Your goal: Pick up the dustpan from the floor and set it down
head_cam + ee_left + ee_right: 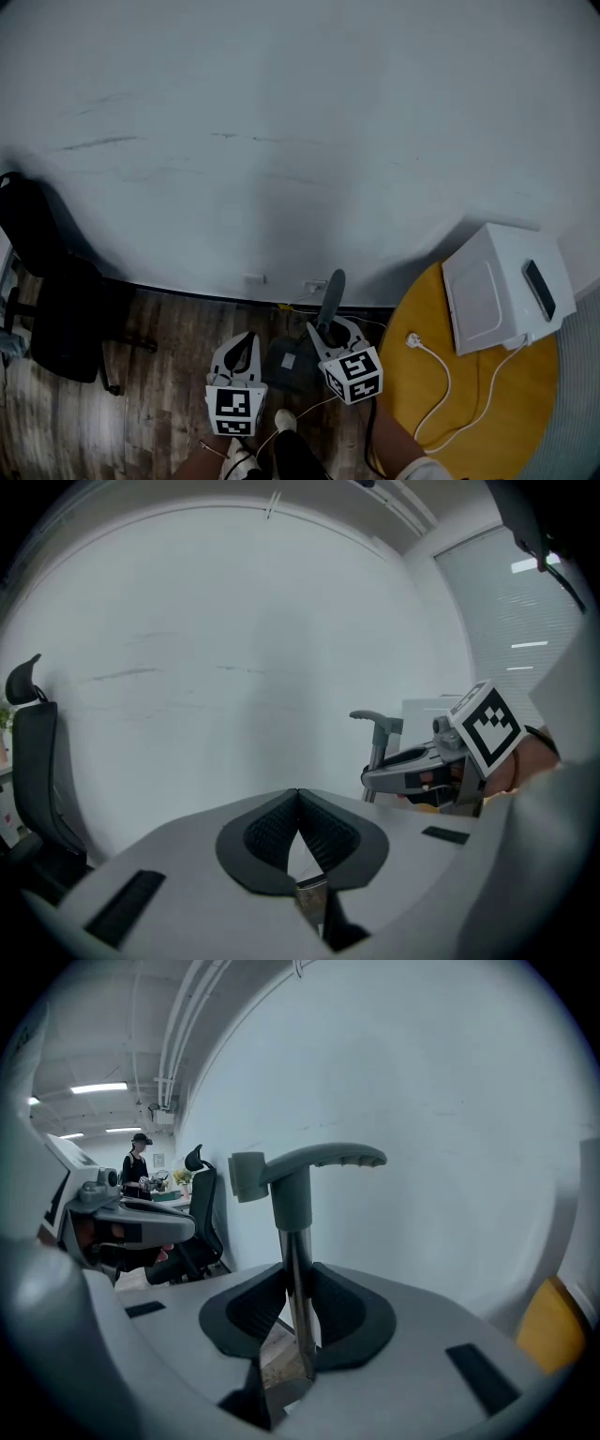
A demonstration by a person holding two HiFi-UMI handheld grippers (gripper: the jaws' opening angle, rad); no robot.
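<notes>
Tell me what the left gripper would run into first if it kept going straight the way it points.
The white wall, most likely low down. The left gripper, jaws together, faces bare wall; the dustpan's handle stands off to its right. Depth is unclear, so the floor could come first.

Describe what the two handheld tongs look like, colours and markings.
The left tongs and the right tongs match: smooth light grey shells, with dark ribbed pads set in black rounded surrounds. Each carries a white cube printed with black square markers, the left cube and the right cube.
</notes>
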